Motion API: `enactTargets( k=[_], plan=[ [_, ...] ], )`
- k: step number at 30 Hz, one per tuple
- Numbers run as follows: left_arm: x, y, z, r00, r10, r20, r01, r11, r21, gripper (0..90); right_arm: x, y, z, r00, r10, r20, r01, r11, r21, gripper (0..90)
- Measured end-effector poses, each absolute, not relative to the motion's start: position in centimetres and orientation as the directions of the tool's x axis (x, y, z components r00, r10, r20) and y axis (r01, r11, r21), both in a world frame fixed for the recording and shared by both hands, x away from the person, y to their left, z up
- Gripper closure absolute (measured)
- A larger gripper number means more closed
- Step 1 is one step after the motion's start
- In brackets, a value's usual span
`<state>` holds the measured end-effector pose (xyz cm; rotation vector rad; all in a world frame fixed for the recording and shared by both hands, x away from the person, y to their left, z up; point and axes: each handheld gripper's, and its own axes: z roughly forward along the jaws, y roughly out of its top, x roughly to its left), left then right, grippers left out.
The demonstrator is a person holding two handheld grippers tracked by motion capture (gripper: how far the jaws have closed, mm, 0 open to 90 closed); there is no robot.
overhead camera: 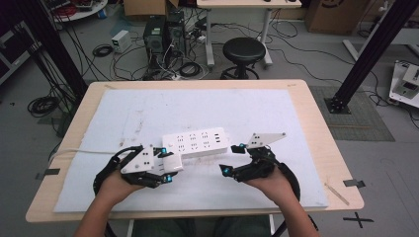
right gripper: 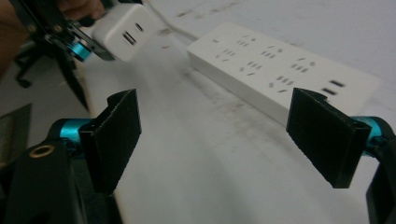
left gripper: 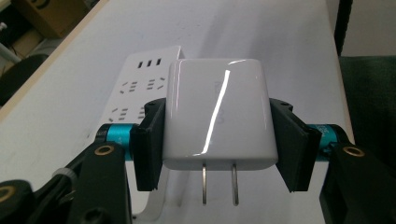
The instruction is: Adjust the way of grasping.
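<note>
We see the left gripper (left gripper: 215, 135) w/ its jaws clamped on both sides of a white charger (left gripper: 217, 116); two metal prongs point back toward the camera. In the high view the left gripper (overhead camera: 165, 170) holds the charger (overhead camera: 168, 160) just at the near-left end of the white power strip (overhead camera: 197, 142), which lies on the white mat (overhead camera: 257, 111) on the bench (overhead camera: 321, 143). The right gripper (right gripper: 219, 135) has jaws wide apart, nothing between them; it sits near the strip's right end, just off it.

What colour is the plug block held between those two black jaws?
Glossy white, with two bare metal prongs; the charger shows best in the left gripper view.
</note>
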<state>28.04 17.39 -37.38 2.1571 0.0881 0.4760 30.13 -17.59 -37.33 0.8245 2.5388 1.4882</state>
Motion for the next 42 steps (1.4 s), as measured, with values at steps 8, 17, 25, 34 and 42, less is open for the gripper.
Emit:
enactTargets(
  k=[8,17,25,34,42],
  plan=[
    [26.6,15.7,-37.9,0.9,0.206,0.385,-0.212,-0.564,0.798,42.4,28.9,-15.6,-38.3,-0.85,0.385,0.359,0.489,0.325,0.809,18.1],
    [25.7,13.3,-38.5,0.866,0.164,0.472,-0.312,-0.559,0.768,42.4,29.0,-14.2,-39.6,-0.823,0.306,0.478,0.555,0.261,0.79,18.1],
    [25.3,12.1,-38.5,0.846,0.157,0.509,-0.35,-0.556,0.754,42.4,29.5,-12.8,-40.7,-0.789,0.247,0.563,0.611,0.209,0.764,19.0],
    [25.0,11.8,-38.1,0.835,0.151,0.53,-0.368,-0.562,0.74,42.4,30.0,-12.6,-41.0,-0.748,0.189,0.636,0.662,0.15,0.734,35.8],
    [24.9,11.6,-38.0,0.823,0.157,0.545,-0.377,-0.567,0.732,42.4,30.0,-12.3,-41.5,-0.716,0.151,0.681,0.698,0.138,0.703,52.6]
  ],
)
